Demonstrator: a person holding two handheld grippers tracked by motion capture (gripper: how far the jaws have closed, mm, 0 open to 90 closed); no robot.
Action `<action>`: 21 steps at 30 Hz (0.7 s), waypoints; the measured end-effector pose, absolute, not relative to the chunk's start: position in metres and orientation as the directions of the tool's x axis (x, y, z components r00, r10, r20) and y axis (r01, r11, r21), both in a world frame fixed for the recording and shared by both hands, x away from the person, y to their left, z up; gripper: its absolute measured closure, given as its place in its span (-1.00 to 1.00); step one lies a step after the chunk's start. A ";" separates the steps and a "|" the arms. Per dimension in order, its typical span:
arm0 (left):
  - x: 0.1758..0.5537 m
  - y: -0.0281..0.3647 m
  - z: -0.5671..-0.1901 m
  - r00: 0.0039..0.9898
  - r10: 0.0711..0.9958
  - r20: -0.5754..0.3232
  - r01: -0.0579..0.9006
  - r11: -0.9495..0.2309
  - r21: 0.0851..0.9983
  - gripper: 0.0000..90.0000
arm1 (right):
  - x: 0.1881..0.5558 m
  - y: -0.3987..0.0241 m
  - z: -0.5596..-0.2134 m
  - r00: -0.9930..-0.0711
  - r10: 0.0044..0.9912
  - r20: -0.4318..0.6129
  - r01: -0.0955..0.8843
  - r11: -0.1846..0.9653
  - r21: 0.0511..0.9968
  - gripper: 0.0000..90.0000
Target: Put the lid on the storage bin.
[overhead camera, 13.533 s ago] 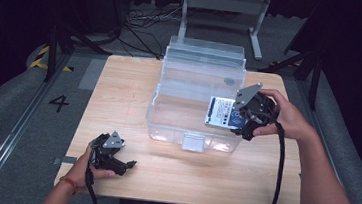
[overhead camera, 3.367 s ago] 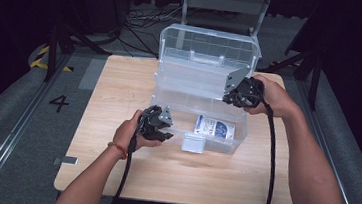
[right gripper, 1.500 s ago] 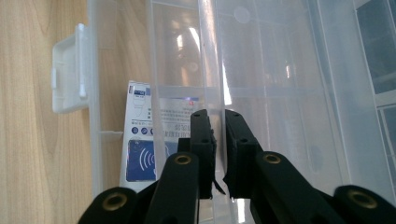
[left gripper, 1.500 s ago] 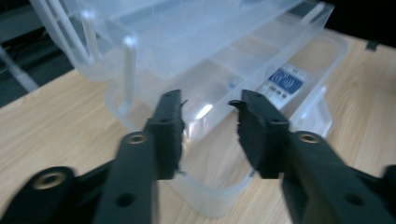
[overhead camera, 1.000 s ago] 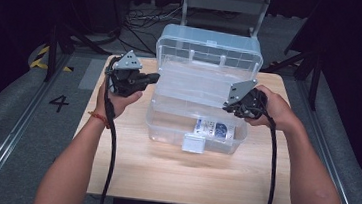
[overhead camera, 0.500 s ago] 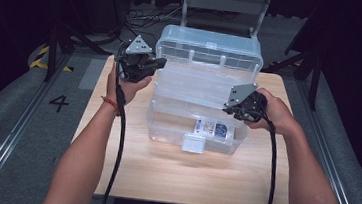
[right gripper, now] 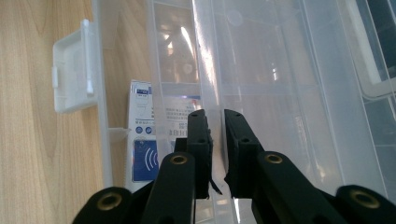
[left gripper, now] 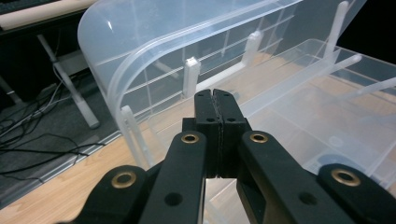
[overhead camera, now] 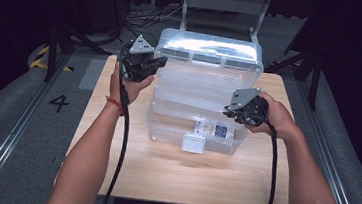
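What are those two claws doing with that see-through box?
A person holds a claw in each hand at a clear plastic box on the wooden table. The left claw, shut on nothing, sits at the raised lid. The right claw looks pinched on the clear tray at the box's side. A small blue-and-white packet lies inside.

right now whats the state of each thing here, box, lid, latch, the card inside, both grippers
clear plastic box: on the table, open
lid: raised, tilted over the box, not closed
latch: unfastened, on the front wall
blue and white card: lying inside the box
left gripper: shut, nothing held, at the lid's left corner
right gripper: shut on the lid's thin clear edge
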State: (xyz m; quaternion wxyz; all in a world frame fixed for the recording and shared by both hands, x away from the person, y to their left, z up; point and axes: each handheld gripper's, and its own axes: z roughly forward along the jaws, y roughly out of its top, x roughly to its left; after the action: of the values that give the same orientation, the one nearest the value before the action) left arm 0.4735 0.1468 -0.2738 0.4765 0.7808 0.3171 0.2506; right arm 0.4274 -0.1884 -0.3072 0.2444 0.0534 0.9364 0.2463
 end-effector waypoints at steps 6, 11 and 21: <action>0.472 0.146 -0.278 0.663 0.740 0.109 0.250 -0.356 0.901 0.99 | 0.426 -0.189 -0.310 -0.879 0.217 -0.424 -0.025 0.868 0.495 0.82; 0.472 0.148 -0.281 0.662 0.743 0.100 0.247 -0.343 0.906 0.99 | 0.422 -0.190 -0.312 -0.879 0.216 -0.424 -0.025 0.869 0.495 0.81; 0.464 0.153 -0.289 0.683 0.727 0.070 0.254 -0.327 0.910 0.99 | 0.409 -0.204 -0.313 -0.871 0.263 -0.416 -0.024 0.822 0.570 0.82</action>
State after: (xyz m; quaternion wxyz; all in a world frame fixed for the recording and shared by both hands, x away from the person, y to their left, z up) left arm 0.4640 0.1528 -0.2886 0.4872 0.7774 0.3153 0.2428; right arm 0.4092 -0.2044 -0.3131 0.2458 0.0647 0.9221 0.2916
